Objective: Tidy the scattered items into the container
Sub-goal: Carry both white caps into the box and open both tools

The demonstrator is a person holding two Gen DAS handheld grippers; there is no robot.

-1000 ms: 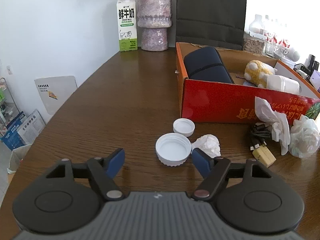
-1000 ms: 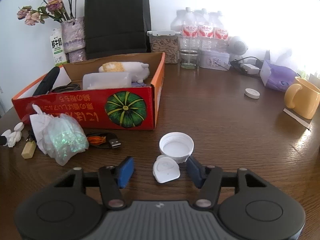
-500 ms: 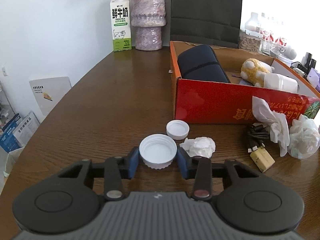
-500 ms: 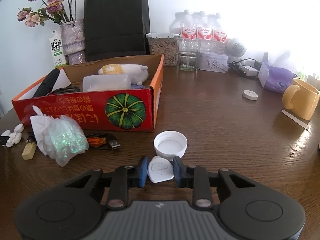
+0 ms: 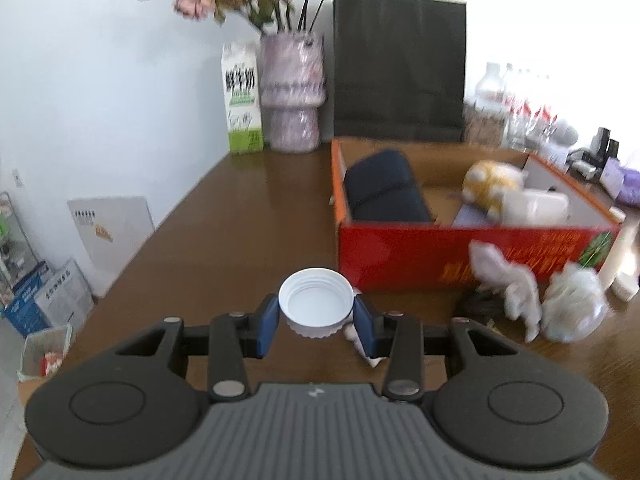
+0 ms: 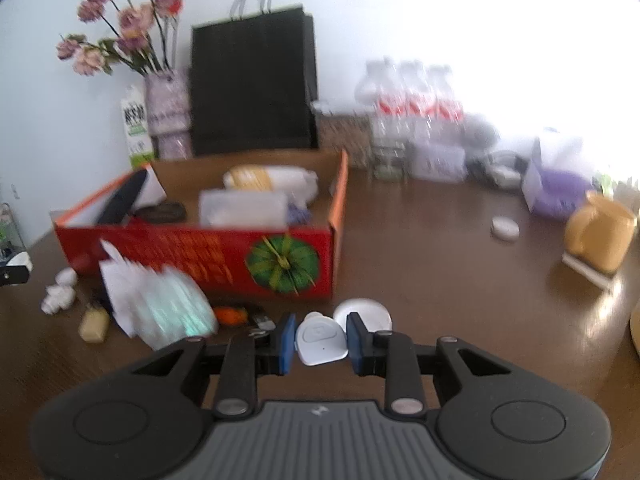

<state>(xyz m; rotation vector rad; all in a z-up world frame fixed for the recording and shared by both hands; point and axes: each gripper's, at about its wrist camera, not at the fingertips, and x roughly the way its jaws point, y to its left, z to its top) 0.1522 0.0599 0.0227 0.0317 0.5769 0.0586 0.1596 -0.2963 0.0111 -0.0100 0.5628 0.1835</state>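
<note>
Round white ribbed plastic jar lid [image 5: 316,307], open side up, pinched between blue pads. Small flat white rounded plastic piece [image 6: 321,338] likewise pinched. Red open-topped cardboard box [image 6: 200,252] (pumpkin print) behind.

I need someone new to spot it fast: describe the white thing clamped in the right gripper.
Find the red cardboard box with the green pumpkin picture. In front of its pumpkin corner, the right gripper pinches a small white case. Unlike the round white lid behind it, it is a flat rounded wedge with an embossed square.
</note>
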